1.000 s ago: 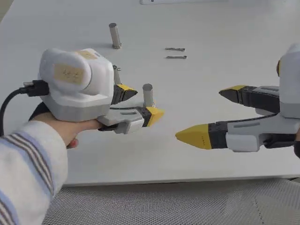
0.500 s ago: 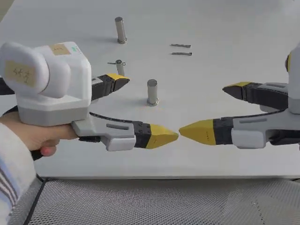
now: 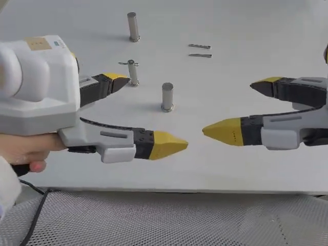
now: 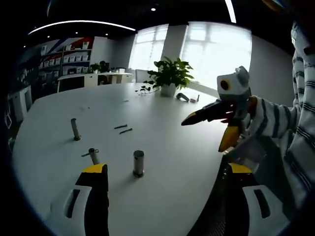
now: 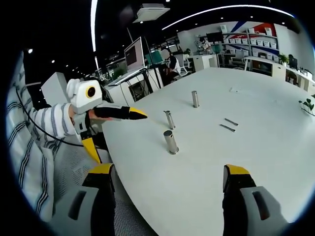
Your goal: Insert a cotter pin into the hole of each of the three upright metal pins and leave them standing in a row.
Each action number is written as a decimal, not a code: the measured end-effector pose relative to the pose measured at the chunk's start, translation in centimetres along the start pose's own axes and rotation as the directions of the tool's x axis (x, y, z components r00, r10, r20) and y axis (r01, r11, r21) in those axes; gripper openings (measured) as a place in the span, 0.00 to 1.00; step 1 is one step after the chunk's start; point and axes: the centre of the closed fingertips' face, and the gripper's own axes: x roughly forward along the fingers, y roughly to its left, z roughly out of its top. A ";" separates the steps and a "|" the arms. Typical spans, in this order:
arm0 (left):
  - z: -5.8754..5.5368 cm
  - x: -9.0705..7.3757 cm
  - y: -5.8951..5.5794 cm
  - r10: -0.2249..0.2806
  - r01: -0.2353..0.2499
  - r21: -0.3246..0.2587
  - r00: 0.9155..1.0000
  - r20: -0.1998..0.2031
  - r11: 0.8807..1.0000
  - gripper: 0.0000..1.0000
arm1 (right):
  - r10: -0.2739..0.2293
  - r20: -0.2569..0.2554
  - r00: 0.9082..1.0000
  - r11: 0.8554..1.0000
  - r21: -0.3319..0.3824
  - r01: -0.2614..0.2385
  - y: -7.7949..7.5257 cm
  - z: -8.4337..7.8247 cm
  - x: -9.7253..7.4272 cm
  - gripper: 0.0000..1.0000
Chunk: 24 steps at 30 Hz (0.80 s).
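One down, two to go by the look of it. I'll use the front pin [image 3: 167, 96] as the reference. The middle pin [image 3: 133, 73] stands just behind it and to the left, with a cotter pin [image 3: 125, 63] poking through its top. The far pin [image 3: 133, 26] is further back still, bare like the front one. The two loose cotter pins [image 3: 200, 46] lie flat on the table [image 3: 246, 31], behind the front pin and off to its right, well apart from it.

The left gripper [image 3: 145, 111] hovers left of and in front of the front pin, and the right gripper [image 3: 233, 107] is out to its right. Both have their jaws spread wide with nothing between them.

My read is we're at the fetch-the-next-cotter-pin step. One gripper needs to reach back and nip a loose one with just the tips, since they're thin and lie flat. The other probably has to steady a bare pin so it doesn't topple.
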 end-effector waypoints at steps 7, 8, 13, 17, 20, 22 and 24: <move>-1.9 -0.8 1.1 0.045 -0.046 -0.019 0.998 -0.051 0.999 0.99 | -0.006 -0.055 0.998 0.999 -0.039 0.004 -1.6 0.5 0.4 0.83; -2.0 -0.9 1.1 0.047 -0.048 -0.017 0.997 -0.054 0.999 0.99 | -0.011 -0.059 0.998 0.998 -0.055 0.008 -2.0 0.7 0.4 0.82; -2.2 -1.1 1.3 0.057 -0.059 -0.036 0.997 -0.048 0.998 0.99 | -0.029 -0.104 0.994 0.991 -0.133 0.015 -3.6 1.6 0.8 0.76; -2.5 -1.0 1.2 0.060 -0.063 -0.041 0.997 -0.056 0.997 0.99 | -0.042 -0.130 0.991 0.983 -0.181 0.018 -5.4 2.5 1.3 0.73; -2.7 -1.0 1.2 0.057 -0.060 -0.058 0.997 -0.053 0.997 0.99 | -0.054 -0.149 0.987 0.974 -0.226 0.019 -6.6 3.2 1.6 0.67; -2.9 -1.0 1.3 0.065 -0.068 -0.062 0.996 -0.057 0.996 0.99 | -0.055 -0.142 0.988 0.967 -0.255 0.017 -7.5 3.9 2.0 0.61; -3.1 -1.0 1.3 0.064 -0.068 -0.065 0.996 -0.062 0.996 0.99 | -0.055 -0.164 0.985 0.959 -0.282 0.007 -8.3 4.2 2.2 0.56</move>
